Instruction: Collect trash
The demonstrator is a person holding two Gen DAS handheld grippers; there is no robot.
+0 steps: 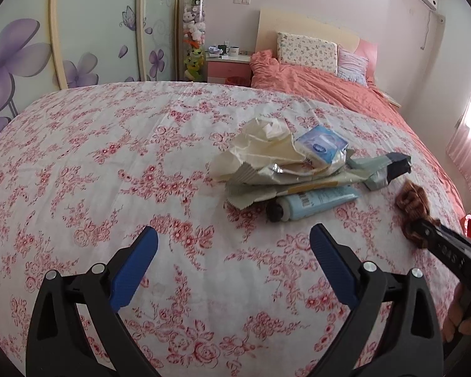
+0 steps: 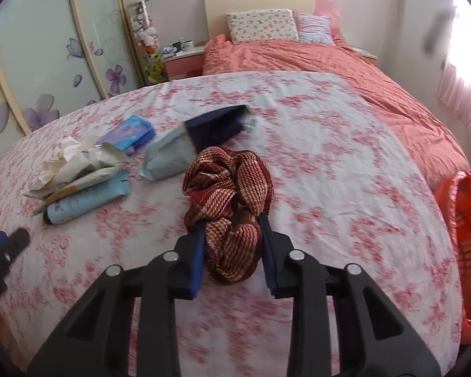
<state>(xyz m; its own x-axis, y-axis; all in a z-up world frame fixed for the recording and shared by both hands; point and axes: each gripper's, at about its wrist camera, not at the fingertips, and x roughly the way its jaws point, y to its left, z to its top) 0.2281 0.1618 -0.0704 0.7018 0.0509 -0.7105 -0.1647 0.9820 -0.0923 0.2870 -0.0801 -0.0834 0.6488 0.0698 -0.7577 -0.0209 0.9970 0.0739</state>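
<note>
Scrunchie (image 2: 229, 204) sitting clamped between right gripper (image 2: 232, 260) jaws, lower centre; left gripper (image 1: 234, 267) gaping empty, basket (image 2: 464, 235) lying right edge

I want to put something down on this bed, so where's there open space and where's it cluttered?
The bedspread is bare between the trash pile and the wardrobe-side edge, and around the open left gripper. It is also bare between the woven band, held by the right gripper, and the orange basket. It is crowded around the pile, blue tube and grey pouch.

Floral bedsheet (image 1: 110, 157), coral duvet (image 2: 345, 62); flowered wardrobe (image 1: 22, 56), sunlit curtain (image 1: 468, 144)
</note>
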